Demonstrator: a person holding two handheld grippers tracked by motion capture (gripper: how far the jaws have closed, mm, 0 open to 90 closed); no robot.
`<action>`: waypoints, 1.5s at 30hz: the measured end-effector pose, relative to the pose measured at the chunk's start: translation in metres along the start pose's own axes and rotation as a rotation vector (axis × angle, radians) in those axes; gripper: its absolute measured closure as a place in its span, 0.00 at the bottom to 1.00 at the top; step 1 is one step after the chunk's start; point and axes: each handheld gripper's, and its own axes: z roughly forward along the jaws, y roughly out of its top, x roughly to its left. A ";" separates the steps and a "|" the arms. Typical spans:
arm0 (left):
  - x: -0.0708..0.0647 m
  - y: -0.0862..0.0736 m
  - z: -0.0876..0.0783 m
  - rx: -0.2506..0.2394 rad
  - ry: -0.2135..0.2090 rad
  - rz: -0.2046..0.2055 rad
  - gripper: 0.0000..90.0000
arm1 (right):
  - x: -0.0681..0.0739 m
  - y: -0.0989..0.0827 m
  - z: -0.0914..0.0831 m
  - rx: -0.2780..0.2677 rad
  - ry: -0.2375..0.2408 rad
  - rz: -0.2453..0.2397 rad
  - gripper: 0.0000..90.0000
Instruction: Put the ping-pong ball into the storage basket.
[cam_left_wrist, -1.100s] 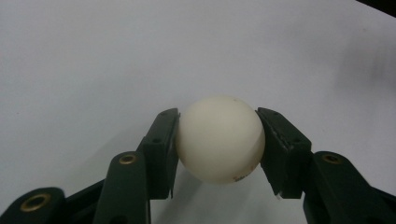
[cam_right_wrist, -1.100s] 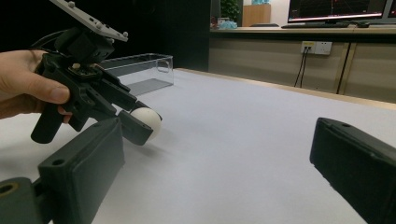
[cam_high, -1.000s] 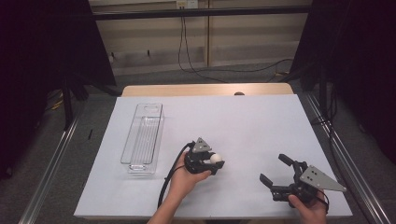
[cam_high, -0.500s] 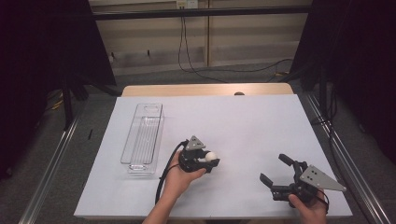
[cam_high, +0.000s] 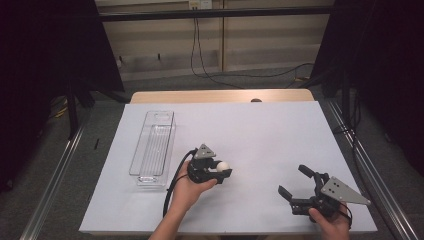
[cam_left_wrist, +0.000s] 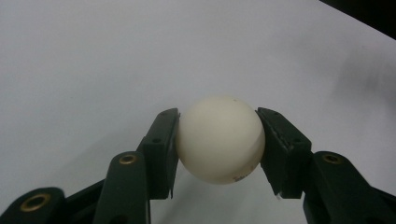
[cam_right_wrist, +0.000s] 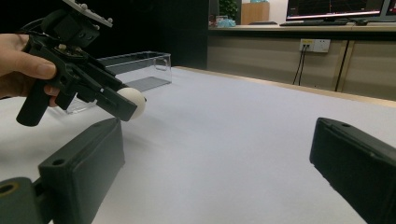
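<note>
Fingers of the right gripper (cam_high: 296, 184) stand released at the near right, nothing between them. Left of it, the left gripper (cam_high: 221, 171) grasps a white ball (cam_left_wrist: 220, 139), seemingly just off the table (cam_high: 260, 130). Farther left lies a clear tray (cam_high: 153, 147).

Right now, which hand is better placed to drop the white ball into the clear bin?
Left. The left hand-held gripper is shut on the white ball and sits just beside the clear bin. The right hand-held gripper is open, holds nothing, and lies at the table's far side from the bin.
</note>
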 end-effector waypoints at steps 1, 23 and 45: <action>0.001 0.000 0.000 -0.003 -0.001 -0.002 0.57 | 0.000 0.000 0.000 0.000 0.000 0.002 0.03; 0.009 0.004 -0.016 0.004 0.010 -0.012 0.57 | -0.001 0.000 0.000 -0.004 -0.004 -0.002 0.03; 0.016 0.007 -0.030 0.003 0.016 -0.018 0.57 | 0.000 0.001 -0.001 -0.004 -0.001 -0.002 0.03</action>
